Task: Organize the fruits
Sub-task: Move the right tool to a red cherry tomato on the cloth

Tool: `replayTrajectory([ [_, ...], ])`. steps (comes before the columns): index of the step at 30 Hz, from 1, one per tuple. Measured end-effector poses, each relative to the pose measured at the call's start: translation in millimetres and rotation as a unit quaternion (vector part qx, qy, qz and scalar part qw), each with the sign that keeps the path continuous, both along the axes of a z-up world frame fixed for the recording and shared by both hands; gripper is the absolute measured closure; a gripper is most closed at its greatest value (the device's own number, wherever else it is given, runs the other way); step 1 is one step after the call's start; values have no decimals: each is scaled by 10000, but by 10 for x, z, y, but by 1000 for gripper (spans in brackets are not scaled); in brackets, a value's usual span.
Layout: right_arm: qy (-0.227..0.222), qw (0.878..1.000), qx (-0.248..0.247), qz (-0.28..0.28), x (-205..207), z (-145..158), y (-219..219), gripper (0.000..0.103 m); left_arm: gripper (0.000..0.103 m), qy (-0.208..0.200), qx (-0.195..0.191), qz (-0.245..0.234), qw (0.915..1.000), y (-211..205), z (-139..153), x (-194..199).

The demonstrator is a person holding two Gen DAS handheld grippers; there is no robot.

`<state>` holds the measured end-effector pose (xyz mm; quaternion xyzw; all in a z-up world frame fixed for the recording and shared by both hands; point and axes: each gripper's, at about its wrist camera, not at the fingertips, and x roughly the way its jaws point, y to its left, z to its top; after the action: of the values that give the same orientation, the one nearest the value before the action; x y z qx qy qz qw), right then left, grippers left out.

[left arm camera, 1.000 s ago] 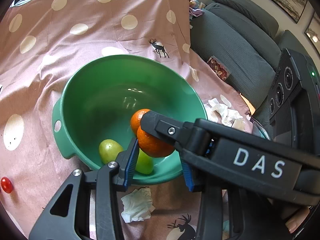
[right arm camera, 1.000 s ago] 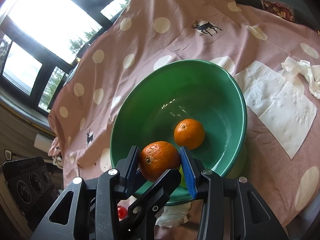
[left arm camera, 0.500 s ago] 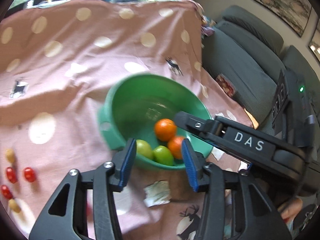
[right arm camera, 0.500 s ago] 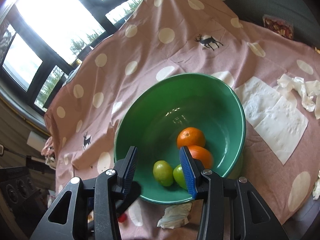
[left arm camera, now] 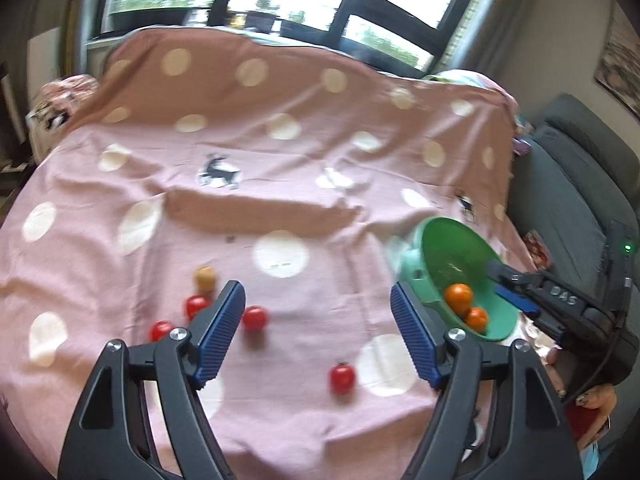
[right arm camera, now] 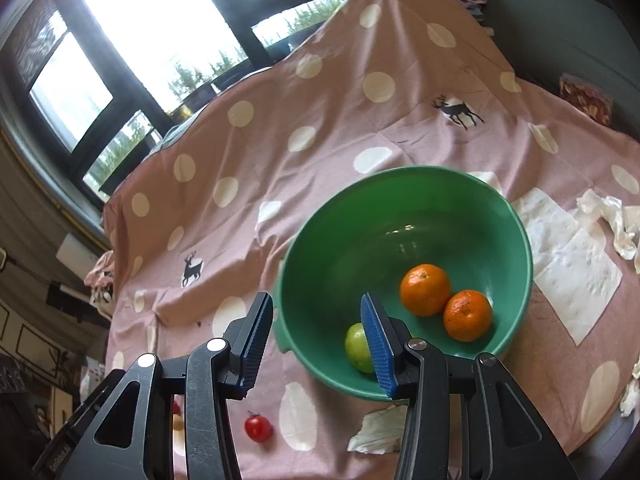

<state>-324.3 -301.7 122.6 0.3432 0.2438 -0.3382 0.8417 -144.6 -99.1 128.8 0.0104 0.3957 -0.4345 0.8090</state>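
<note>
Over the pink dotted cloth, my left gripper point(left arm camera: 316, 300) is open and its jaws are opening wider, with nothing between them. Beneath it lie several red cherry tomatoes point(left arm camera: 255, 318) and a yellow one point(left arm camera: 205, 277); another red tomato point(left arm camera: 342, 377) lies nearer me. The green bowl point(right arm camera: 400, 172) holds two oranges point(right arm camera: 425, 289) and a green fruit point(right arm camera: 358, 346) half hidden behind a finger. My right gripper point(right arm camera: 316, 308) hovers over the bowl's near left rim, open and empty, its jaws easing wider. In the left wrist view the bowl point(left arm camera: 440, 240) sits at the right with the right gripper point(left arm camera: 502, 284) above it.
Flat paper napkins point(right arm camera: 568, 264) and crumpled tissues point(right arm camera: 612, 220) lie right of the bowl, and another tissue point(right arm camera: 376, 432) lies in front of it. One red tomato point(right arm camera: 258, 429) lies front left of the bowl. A grey sofa point(left arm camera: 572, 184) borders the cloth's right edge.
The orange that was between the fingers over the bowl now lies in the bowl. My left gripper swung left to the tomatoes and opened wide. My right gripper drew back and rose a little.
</note>
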Motion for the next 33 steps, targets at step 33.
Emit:
replayTrajectory([
  [33, 1002, 9731, 329, 2048, 1322, -550, 904, 55, 36, 619, 545, 1343, 9875, 620, -670, 676],
])
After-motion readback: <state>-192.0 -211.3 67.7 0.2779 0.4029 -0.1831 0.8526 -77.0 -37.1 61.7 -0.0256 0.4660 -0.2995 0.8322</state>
